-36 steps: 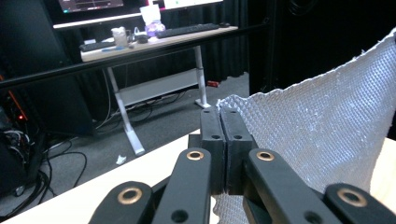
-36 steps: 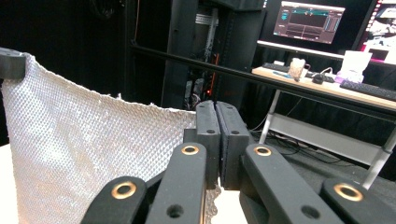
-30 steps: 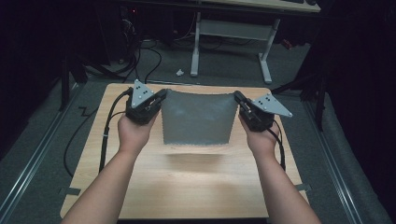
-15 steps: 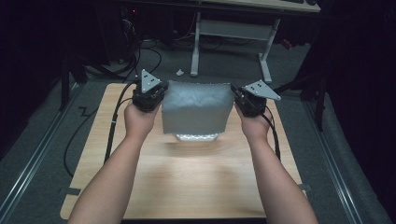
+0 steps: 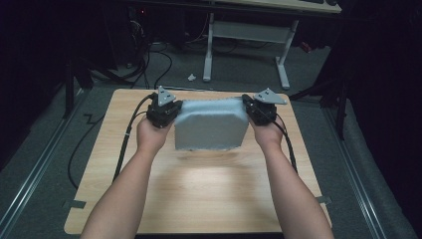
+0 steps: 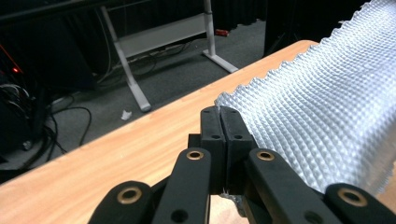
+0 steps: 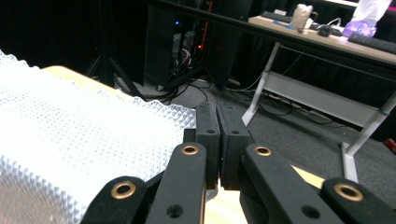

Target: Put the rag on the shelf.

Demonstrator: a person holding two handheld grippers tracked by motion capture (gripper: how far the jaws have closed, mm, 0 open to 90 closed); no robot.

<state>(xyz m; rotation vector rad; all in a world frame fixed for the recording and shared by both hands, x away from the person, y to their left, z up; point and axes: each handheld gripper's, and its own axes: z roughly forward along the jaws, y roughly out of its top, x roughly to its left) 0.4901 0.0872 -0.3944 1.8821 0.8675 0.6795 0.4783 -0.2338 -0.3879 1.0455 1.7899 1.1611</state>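
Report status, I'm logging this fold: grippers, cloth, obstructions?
Left gripper and right gripper shut on the waffle-weave cloth corners. Cloth stretched between them above the wooden table. Nothing obstructing.

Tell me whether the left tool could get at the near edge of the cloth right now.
Probably not: the left tool is shut on a far corner of the cloth, as is the right tool, so letting go would drop that corner.
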